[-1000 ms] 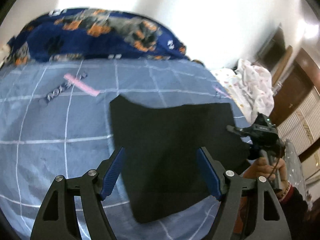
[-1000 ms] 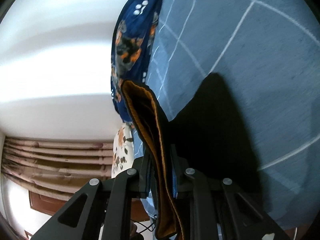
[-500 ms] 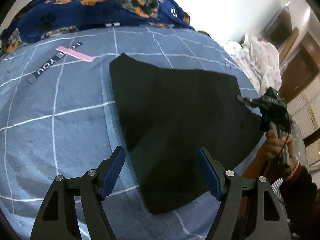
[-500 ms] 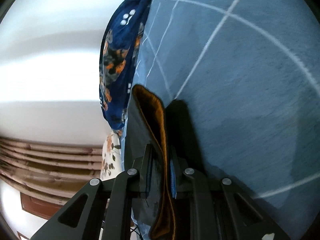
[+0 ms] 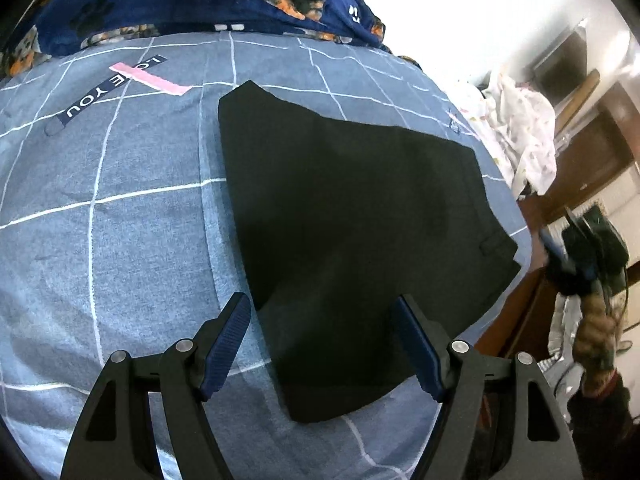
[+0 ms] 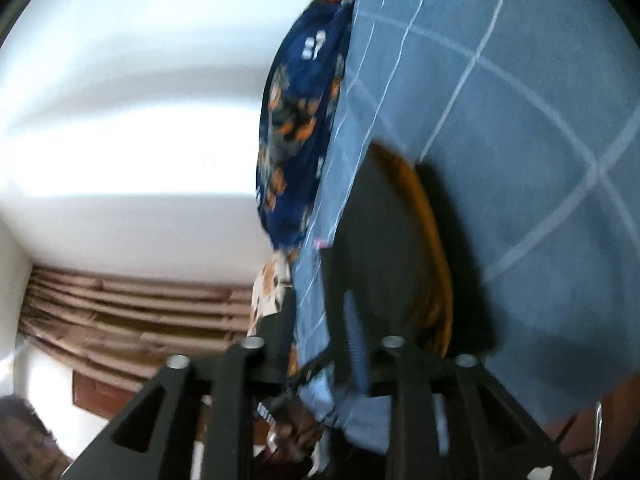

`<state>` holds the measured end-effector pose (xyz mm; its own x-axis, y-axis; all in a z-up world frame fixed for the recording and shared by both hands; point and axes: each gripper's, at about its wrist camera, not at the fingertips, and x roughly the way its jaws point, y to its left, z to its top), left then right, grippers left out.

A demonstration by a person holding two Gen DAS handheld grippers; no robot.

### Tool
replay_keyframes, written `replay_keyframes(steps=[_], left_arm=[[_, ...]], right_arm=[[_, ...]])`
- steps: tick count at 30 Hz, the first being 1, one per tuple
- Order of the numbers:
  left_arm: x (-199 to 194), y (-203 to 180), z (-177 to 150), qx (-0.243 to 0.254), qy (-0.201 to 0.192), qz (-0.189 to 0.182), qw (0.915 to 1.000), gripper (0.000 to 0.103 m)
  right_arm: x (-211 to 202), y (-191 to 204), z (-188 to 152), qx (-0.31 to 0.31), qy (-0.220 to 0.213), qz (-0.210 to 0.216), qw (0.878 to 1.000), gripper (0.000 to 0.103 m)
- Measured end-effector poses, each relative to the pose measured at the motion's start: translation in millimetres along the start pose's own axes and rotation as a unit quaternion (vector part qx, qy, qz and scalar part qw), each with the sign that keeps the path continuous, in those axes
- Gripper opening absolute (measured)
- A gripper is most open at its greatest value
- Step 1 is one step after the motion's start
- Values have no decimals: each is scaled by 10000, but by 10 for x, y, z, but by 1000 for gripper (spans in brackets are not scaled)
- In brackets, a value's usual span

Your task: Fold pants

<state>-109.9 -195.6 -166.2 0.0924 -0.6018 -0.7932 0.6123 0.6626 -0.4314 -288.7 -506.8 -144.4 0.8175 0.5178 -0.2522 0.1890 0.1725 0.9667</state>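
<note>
The black pants [image 5: 352, 216] lie folded flat on the blue checked bedsheet [image 5: 120, 240]. My left gripper [image 5: 322, 320] hovers open just above their near end, one blue finger at each side, touching nothing. Off the bed's right edge, a hand holds my right gripper [image 5: 576, 248] a little way from the pants' waist corner. In the right wrist view the right gripper [image 6: 320, 320] has its jaws opening with no cloth pinched between them. The pants' edge with its orange lining [image 6: 424, 216] lies on the sheet beyond the pads.
A dark blue blanket with orange prints [image 5: 200, 0] is bunched along the far side of the bed. A pink and navy label [image 5: 152, 78] is printed on the sheet. White patterned cloth [image 5: 524, 128] is heaped at the right, beside brown wooden furniture. Brown curtains [image 6: 120, 308] hang beyond.
The right gripper let go of the pants' edge and pulled back off the bed's side. The left gripper sank closer to the pants, which now lie flat.
</note>
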Motion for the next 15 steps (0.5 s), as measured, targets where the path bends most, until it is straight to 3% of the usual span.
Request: replay_keyframes(steps=[1, 2, 6, 9, 15], left_arm=[[-10, 5, -1, -20, -10, -14, 10000, 74], [-11, 8, 4, -34, -15, -28, 10000, 74], [-27, 37, -5, -107, 21, -62, 9999, 74], [-53, 62, -17, -178, 18, -118, 9998, 74], [-27, 110, -26, -316, 85, -120, 9994, 74]], right_arm=[[13, -3, -85, 124, 143, -10, 9998, 45], [38, -22, -145, 241, 244, -24, 9994, 48], [113, -184, -240, 437, 299, -511, 9973, 48], [101, -409, -197, 811, 156, -476, 9954, 48], [155, -425, -110, 800, -11, -579, 9951, 48]])
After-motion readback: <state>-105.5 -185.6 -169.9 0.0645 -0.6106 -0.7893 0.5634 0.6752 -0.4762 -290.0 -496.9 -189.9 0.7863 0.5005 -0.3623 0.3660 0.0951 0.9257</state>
